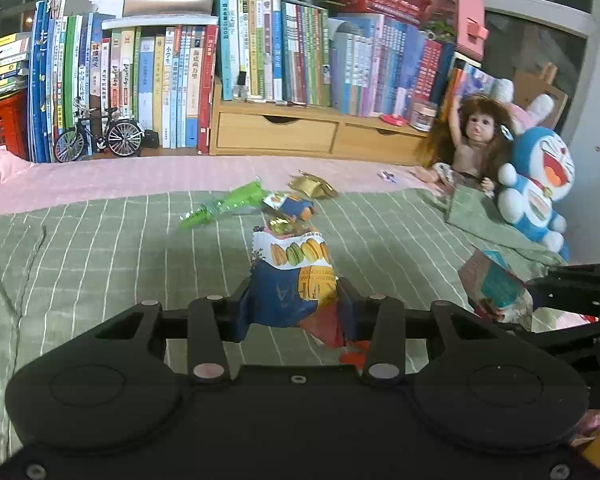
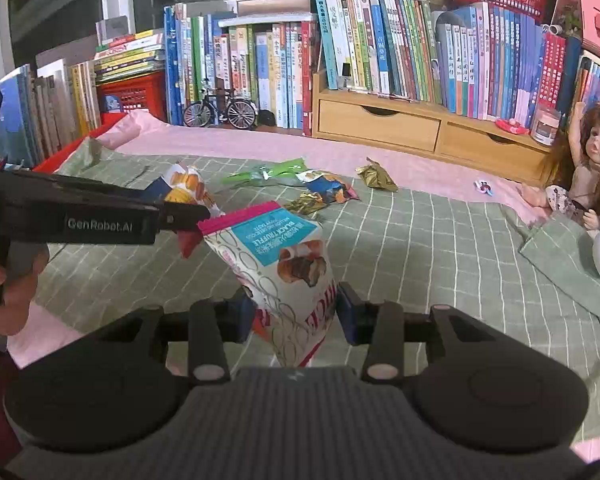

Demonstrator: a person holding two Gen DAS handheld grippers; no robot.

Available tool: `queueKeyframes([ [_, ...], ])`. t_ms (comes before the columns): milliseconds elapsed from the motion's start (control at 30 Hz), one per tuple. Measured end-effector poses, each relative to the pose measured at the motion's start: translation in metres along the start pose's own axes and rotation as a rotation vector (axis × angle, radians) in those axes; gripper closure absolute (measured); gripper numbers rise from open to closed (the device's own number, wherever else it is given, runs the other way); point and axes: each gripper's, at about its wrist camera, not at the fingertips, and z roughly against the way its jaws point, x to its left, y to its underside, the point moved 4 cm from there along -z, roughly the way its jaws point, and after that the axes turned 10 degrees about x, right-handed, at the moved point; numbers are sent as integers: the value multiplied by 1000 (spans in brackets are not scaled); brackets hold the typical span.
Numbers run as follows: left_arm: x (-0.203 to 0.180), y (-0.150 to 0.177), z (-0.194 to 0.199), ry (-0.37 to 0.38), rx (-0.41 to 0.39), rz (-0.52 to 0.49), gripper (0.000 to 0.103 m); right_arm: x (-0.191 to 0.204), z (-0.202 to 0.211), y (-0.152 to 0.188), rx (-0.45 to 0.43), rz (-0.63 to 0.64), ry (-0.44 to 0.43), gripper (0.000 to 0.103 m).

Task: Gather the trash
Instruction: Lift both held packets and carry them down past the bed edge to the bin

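wrappers (image 2: pixel 324 188) before books (image 2: pixel 380 40)

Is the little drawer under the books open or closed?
Closed. Both wooden drawers sit flush with the shelf front under the books, showing no gap.

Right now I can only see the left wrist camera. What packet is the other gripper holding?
Observer: The right gripper is shut on a black truffle snack packet with a teal label and a pink top edge.
Operator: Is anything hiding behind my macaron packet?
Observer: A crumpled gold wrapper lies in full view on the green checked sheet, beside the blue snack wrapper.
Operator: Does my gripper have writing on it?
Observer: Yes. The left gripper reads GenRobot.AI along its side.
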Motion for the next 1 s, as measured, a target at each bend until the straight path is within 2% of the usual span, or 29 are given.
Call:
queueKeyframes([
  [433, -8, 39, 48, 31, -30, -39, 63, 34, 31, 30, -9, 2, -33, 56],
  [733, -12, 80, 69, 35, -13, -76, 63, 56, 34, 58, 63, -20, -29, 55],
  [1000, -6, 120, 79, 45, 24, -53, 63, 71, 33, 91, 113, -54, -33, 55],
])
